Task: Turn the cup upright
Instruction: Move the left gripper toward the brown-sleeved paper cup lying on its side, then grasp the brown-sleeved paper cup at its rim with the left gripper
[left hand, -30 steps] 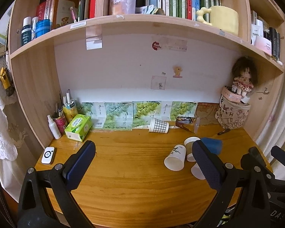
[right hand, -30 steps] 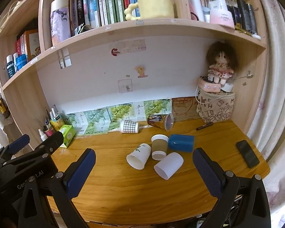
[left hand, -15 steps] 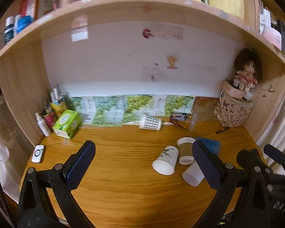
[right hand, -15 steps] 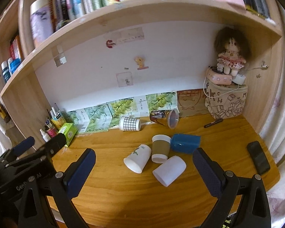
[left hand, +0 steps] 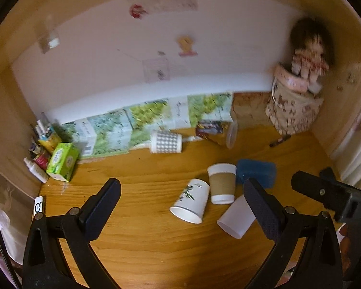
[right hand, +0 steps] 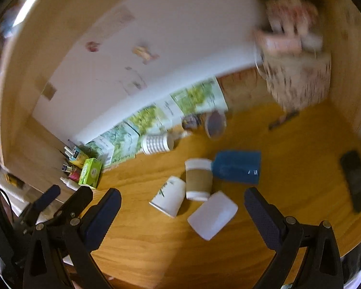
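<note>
Several cups lie on their sides on the wooden desk (left hand: 142, 236): a white cup with a leaf print (left hand: 191, 203) (right hand: 169, 196), a brown-sleeved paper cup (left hand: 222, 183) (right hand: 198, 179), a plain white cup (left hand: 235, 216) (right hand: 213, 214), a blue cup (left hand: 256, 172) (right hand: 237, 166), a checked cup (left hand: 166, 142) (right hand: 156, 143) and a dark patterned cup (left hand: 216, 132) (right hand: 209, 121) near the back wall. My left gripper (left hand: 180, 202) is open and empty, above the desk in front of the cups. My right gripper (right hand: 181, 210) is open and empty, with the cup cluster between its fingers in view.
A green box (left hand: 62, 161) and small bottles (left hand: 36, 169) stand at the back left. A patterned bag with a doll (left hand: 293, 106) fills the back right corner. A pen (left hand: 280, 141) lies near it. A phone (right hand: 355, 180) lies at the right. A white device (left hand: 38, 207) lies at the left edge.
Both grippers have moved forward and tilted down toward the cups, so the upper shelf has left view. The cups have not moved. Both grippers stay open.
</note>
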`<action>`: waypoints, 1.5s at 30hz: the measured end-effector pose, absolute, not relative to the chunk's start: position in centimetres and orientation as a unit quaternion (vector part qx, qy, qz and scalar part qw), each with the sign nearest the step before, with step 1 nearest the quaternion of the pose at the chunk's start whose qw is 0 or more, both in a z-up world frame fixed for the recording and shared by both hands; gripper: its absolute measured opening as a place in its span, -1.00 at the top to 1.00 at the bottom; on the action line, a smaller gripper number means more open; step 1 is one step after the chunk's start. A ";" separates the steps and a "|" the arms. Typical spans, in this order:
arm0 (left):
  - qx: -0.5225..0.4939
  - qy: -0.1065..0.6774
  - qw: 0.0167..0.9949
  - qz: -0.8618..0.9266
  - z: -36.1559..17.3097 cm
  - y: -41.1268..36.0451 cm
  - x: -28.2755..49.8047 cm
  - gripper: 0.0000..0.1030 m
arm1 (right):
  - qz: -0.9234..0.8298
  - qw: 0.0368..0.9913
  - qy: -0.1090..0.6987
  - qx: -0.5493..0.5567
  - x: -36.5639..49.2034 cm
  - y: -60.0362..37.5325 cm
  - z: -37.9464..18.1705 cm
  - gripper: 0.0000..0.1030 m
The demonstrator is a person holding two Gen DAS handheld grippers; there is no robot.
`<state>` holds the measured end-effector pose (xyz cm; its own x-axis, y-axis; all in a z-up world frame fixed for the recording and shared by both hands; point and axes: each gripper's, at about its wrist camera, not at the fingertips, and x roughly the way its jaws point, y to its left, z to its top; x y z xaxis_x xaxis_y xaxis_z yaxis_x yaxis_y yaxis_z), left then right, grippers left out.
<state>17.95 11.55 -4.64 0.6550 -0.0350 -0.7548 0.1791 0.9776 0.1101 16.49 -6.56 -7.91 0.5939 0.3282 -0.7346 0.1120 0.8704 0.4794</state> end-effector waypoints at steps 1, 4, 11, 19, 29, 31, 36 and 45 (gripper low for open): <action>0.092 0.417 0.902 -0.060 -4.9 11.1 18.3 -0.97 | 0.062 0.848 0.457 0.261 16.9 -7.2 -8.7 -1.00; 0.103 0.451 0.884 -0.072 -6.3 9.5 19.9 -0.97 | 0.058 0.822 0.484 0.295 17.8 -8.9 -10.7 -1.00; 0.123 0.514 0.843 -0.096 -9.7 6.5 24.0 -0.97 | 0.054 0.762 0.537 0.357 20.1 -12.1 -15.6 -1.00; 0.162 0.585 0.786 -0.116 -14.9 2.9 28.5 -0.97 | 0.081 0.697 0.568 0.430 22.7 -15.0 -20.2 -1.00; 0.164 0.653 0.732 -0.102 -20.2 1.7 32.4 -0.97 | 0.117 0.611 0.598 0.506 25.3 -15.9 -25.8 -1.00; 0.167 0.665 0.721 -0.105 -21.1 1.7 32.9 -0.97 | 0.120 0.602 0.600 0.513 25.7 -16.1 -26.4 -1.00; 0.163 0.683 0.704 -0.104 -22.7 1.9 33.8 -0.97 | 0.118 0.592 0.603 0.522 26.1 -16.5 -27.2 -1.00; 0.114 0.707 0.689 -0.109 -24.3 3.0 34.9 -0.72 | 0.123 0.586 0.607 0.523 26.4 -16.8 -27.5 -1.00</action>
<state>34.92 3.00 -24.26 -0.0240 0.0119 -0.9996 0.3114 0.9503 0.0038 26.36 -16.80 -27.49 0.2342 0.7786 -0.5822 0.4909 0.4222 0.7620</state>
